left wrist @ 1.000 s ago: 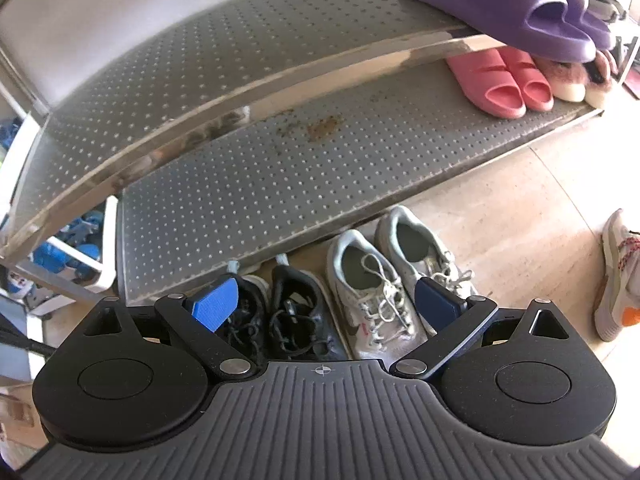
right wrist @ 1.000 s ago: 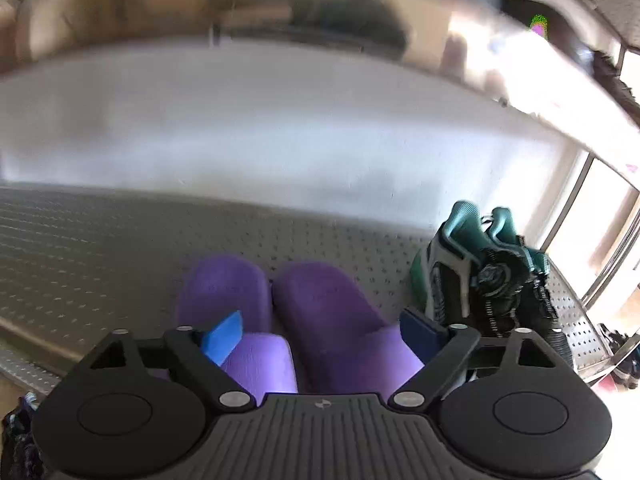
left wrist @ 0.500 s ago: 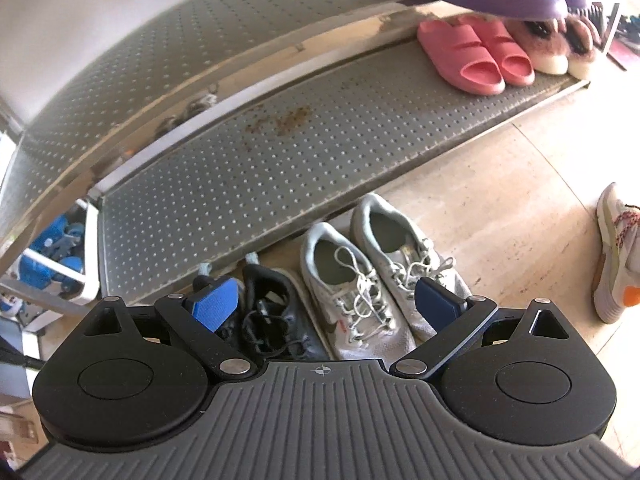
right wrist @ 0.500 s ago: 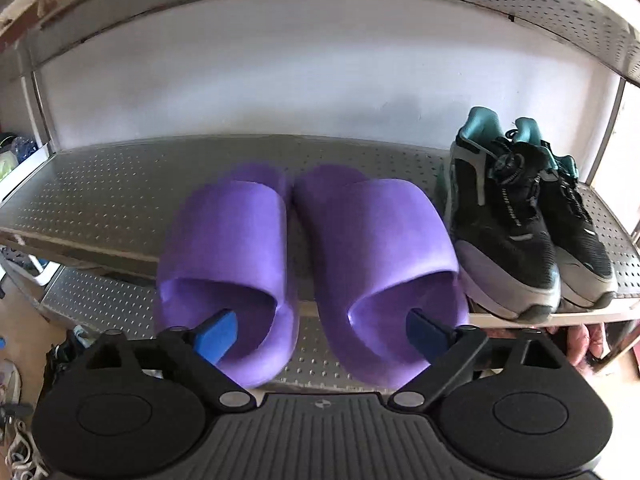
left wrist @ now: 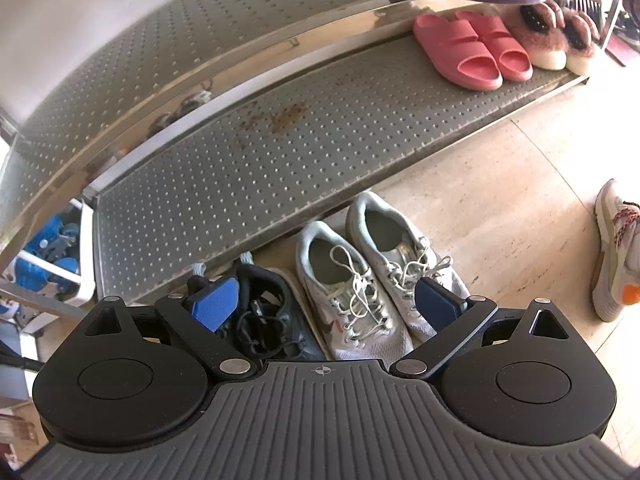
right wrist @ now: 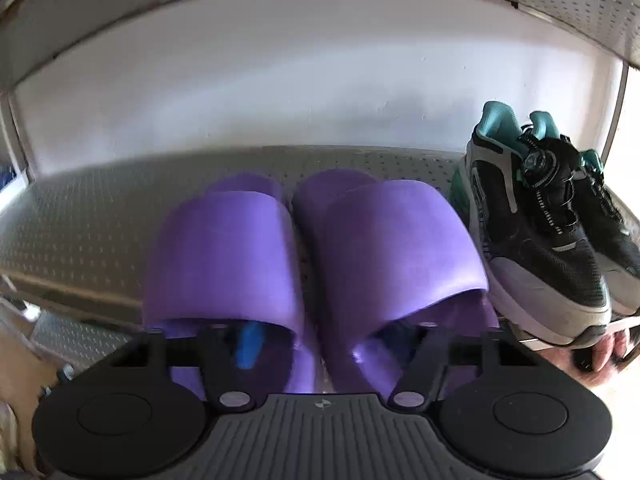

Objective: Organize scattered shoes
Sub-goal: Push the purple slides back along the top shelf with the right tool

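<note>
Dropped lower since earlier: right gripper (right wrist: 324, 344), jaws closing, one finger inside each purple slide (right wrist: 224, 256) on middle shelf (right wrist: 80, 224). Left gripper (left wrist: 326, 304) spread, empty, over white sneakers (left wrist: 352, 288) on floor below that shelf.

Slides (right wrist: 304, 256) on shelf (right wrist: 100, 216), sneakers (right wrist: 552, 232) just right of them

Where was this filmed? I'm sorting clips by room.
Probably a home entryway or shoe-storage corner: a metal shoe rack holds pink slippers and purple slippers, with white sneakers on the tiled floor.
</note>
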`<state>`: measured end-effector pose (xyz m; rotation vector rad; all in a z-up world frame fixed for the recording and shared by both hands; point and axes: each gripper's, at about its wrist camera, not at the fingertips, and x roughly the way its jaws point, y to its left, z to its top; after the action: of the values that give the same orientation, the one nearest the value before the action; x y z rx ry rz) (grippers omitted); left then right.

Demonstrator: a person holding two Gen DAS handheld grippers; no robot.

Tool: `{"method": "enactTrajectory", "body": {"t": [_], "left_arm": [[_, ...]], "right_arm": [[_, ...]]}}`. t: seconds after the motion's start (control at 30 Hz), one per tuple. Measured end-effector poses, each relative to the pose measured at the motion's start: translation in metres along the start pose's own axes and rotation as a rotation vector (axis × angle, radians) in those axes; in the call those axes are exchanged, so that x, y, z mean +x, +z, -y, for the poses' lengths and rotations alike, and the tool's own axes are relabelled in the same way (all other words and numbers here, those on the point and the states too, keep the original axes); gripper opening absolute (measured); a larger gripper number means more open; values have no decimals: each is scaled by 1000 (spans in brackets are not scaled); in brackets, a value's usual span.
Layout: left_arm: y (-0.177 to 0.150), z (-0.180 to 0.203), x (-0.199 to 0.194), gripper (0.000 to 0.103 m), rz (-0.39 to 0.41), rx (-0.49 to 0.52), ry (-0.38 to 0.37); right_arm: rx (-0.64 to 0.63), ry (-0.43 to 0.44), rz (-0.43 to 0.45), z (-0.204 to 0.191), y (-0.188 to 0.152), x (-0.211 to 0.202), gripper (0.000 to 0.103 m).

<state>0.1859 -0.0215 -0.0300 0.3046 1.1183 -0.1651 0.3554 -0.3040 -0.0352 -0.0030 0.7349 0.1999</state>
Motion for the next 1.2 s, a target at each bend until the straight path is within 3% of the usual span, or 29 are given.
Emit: {"method": "enactTrajectory", "body": {"t": [0.13, 0.17, 0.27, 0.33, 0.43, 0.63, 0.9, 1.2], "left_arm": [[-2, 0, 0, 98, -4, -5, 0], [-2, 0, 1, 98, -7, -2, 2], [-4, 0, 3, 98, -17, 3, 4], [-5, 0, 5, 98, -21, 2, 6], [-4, -2, 5, 98, -22, -5, 6], [-2, -4, 4, 98, -22, -17, -1], [-3, -6, 5, 98, -24, -23, 0], [-3, -7, 7, 98, -36, -20, -1]], "right_arm": [[4, -25, 24, -8, -1, 6, 78], [0, -34, 32, -12, -1, 8, 79], [19, -70, 47, -19, 5, 15, 65], [30, -108, 57, -25, 10, 15, 45], [53, -159, 70, -27, 16, 18, 35], [134, -276, 87, -12, 17, 15, 31], [229, -279, 80, 13, 18, 8, 29], [320, -378, 101, 50, 20, 1, 30]]}}
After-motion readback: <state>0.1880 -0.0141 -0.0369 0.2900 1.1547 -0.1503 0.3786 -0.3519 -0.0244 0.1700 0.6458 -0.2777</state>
